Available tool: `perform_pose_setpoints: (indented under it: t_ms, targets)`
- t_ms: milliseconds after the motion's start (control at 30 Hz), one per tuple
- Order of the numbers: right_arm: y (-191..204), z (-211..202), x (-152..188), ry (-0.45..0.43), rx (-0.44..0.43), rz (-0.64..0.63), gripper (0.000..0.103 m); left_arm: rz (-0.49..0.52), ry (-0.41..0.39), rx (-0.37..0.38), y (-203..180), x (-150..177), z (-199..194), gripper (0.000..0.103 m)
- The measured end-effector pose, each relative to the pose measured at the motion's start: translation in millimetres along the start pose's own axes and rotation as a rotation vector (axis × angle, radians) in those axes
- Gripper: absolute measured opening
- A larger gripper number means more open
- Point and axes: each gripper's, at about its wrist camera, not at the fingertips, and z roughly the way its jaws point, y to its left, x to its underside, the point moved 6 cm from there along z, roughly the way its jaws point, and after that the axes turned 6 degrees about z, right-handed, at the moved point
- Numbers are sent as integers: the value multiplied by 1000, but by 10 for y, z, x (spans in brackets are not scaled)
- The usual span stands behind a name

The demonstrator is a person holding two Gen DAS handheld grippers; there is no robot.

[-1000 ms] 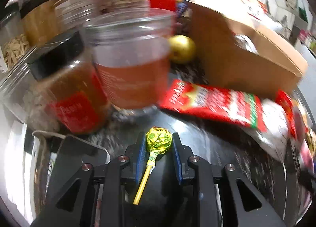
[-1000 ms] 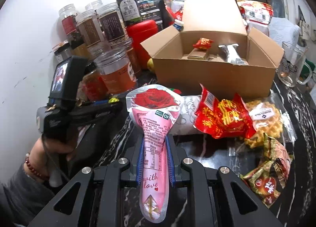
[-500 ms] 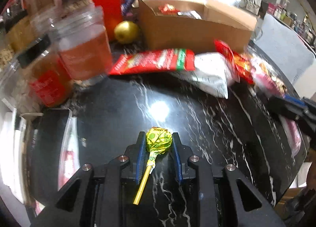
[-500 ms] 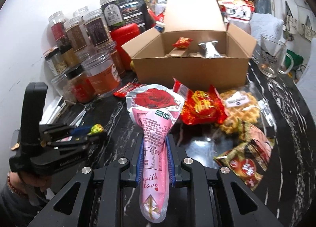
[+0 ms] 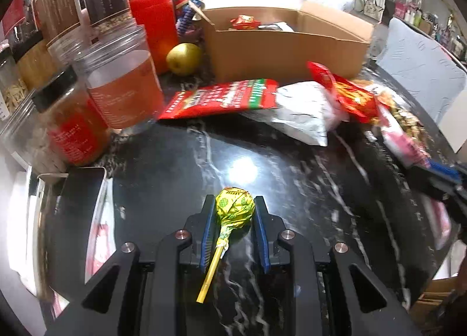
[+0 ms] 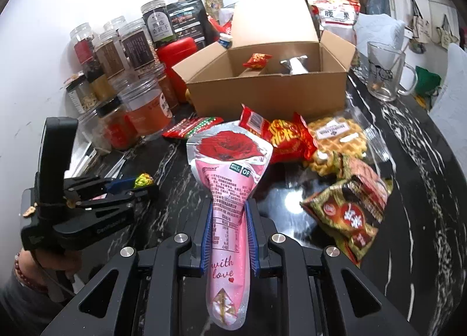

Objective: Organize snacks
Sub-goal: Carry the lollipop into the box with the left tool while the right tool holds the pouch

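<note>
Clearly both loads are light: the left gripper [image 5: 235, 213] clamps a lollipop [image 5: 235, 208] by its hard, brittle head above the black table [image 5: 175, 178], while the right gripper [image 6: 228, 219] squeezes a soft, slippery rose-print pouch [image 6: 229, 190] at its narrow neck, short of the cardboard box [image 6: 268, 93]

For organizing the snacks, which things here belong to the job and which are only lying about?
Belong to the job:
- lollipop in the left claw
- pink rose pouch in the right claw
- cardboard box
- waffle pack and red snack bag on the table

Just lying about:
- glass mug
- storage jars
- pear
</note>
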Motion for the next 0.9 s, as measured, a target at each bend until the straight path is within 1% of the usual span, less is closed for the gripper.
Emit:
perform_pose_setpoints:
  t_ms: [233, 367, 500, 733, 900]
  targets:
    - [-26, -8, 29, 14, -7, 14, 21, -10, -55, 46, -141, -29, -253, 25]
    - [0, -33, -20, 14, -39, 20, 21, -20, -86, 73, -177, -116, -393, 25]
    - [25, -58, -111, 5, -71, 23, 21, -19, -116, 86, -201, -290, -502, 25]
    - [4, -76, -358, -6, -87, 29, 21, -5, -156, 111, -283, -636, -582, 25]
    - [-27, -82, -578, -25, -92, 10, 21, 10, -200, 110, -312, -877, -617, 25]
